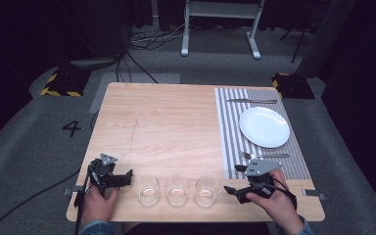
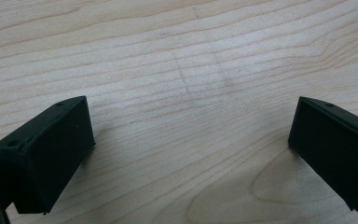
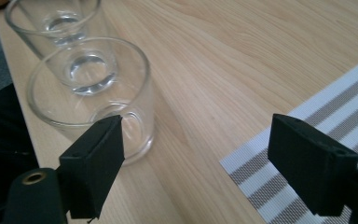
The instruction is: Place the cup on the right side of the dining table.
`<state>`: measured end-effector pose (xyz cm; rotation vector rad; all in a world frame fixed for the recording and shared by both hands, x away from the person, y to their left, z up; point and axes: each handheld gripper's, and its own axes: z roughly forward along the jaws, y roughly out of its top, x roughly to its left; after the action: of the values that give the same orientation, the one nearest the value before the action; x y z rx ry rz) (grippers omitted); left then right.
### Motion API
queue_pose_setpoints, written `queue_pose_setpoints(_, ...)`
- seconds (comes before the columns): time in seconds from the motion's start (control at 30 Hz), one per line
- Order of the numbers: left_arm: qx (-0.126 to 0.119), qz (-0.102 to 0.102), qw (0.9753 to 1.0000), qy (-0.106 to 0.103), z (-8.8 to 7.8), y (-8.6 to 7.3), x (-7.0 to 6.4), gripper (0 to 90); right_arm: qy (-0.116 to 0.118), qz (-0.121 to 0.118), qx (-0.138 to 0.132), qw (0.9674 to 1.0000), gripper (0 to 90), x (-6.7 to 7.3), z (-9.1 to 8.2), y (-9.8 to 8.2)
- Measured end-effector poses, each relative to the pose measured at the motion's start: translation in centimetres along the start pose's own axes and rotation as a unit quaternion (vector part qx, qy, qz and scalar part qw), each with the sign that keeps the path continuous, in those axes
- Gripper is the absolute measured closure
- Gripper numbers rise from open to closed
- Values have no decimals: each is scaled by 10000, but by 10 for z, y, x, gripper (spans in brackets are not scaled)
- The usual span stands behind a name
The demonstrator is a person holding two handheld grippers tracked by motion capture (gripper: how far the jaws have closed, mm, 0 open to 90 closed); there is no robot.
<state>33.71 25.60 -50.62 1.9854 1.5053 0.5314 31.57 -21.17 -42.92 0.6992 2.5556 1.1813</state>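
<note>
Three clear empty glasses stand in a row near the table's front edge: left [image 1: 148,189], middle [image 1: 177,189], right [image 1: 207,190]. My left gripper [image 1: 127,177] points right at the left glass from just beside it; in the left gripper view it [image 2: 186,154] is wide open over bare wood. My right gripper [image 1: 231,191] points left at the right glass, a short way off. In the right gripper view it [image 3: 200,163] is open, with the nearest glass [image 3: 93,93] just beyond its left finger [image 3: 95,163] and a second glass [image 3: 56,23] behind that one.
The wooden table [image 1: 166,127] carries a striped placemat [image 1: 230,147] on its right side, with a white plate [image 1: 264,126], a knife [image 1: 252,101] at the far end and a fork [image 1: 264,155] at the near end. The placemat's corner [image 3: 317,107] lies under my right jaw.
</note>
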Motion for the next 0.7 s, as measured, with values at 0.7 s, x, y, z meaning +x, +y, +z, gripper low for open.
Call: queue_pose_setpoints(0.7, 2, 2, 10000, 0, 0, 0, 0, 3, 704, -88, -262, 9971, 157, 28, 21, 9)
